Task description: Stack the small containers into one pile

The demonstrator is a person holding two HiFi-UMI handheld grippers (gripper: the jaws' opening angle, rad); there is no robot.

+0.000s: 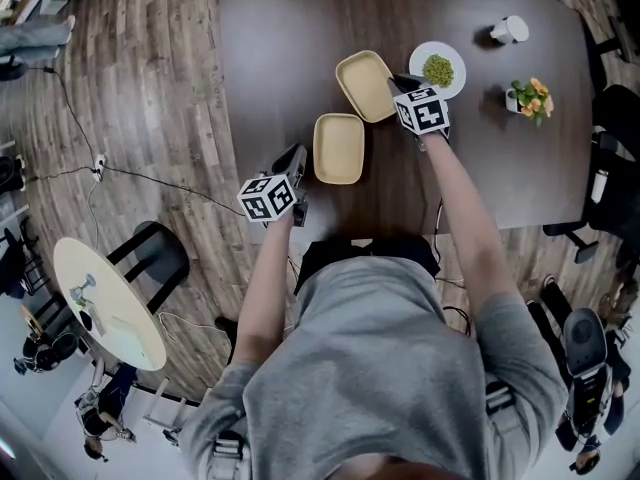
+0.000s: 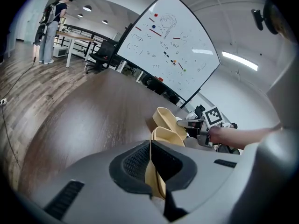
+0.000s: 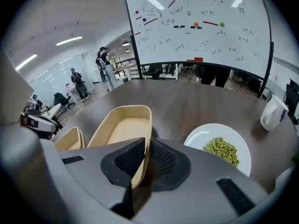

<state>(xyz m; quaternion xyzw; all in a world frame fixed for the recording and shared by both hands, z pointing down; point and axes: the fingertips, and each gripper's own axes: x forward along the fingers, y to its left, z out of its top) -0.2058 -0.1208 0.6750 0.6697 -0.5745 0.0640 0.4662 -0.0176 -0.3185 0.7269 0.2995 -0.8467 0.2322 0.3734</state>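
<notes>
We see one dark brown table (image 1: pixel 300 48) with two shallow beige containers on it, side by side but not stacked. The near container (image 1: pixel 339 148) lies by the table's front edge, and the far container (image 1: pixel 365 85) sits just beyond it, turned at an angle and just beside the plate. Our left gripper (image 2: pixel 150 164) is clamped nearly shut on the near container's thin rim, which runs between its two pads. Our right gripper (image 3: pixel 144 160) has its jaws narrowed onto the side wall of the far container, one pad inside the wall and one outside. To the right lies one round white plate (image 1: pixel 418 63) with a single heap of green peas (image 1: pixel 438 69). Farther right are one small pot of flowers (image 1: pixel 530 98) and one white cup (image 1: pixel 510 30), each standing apart.
</notes>
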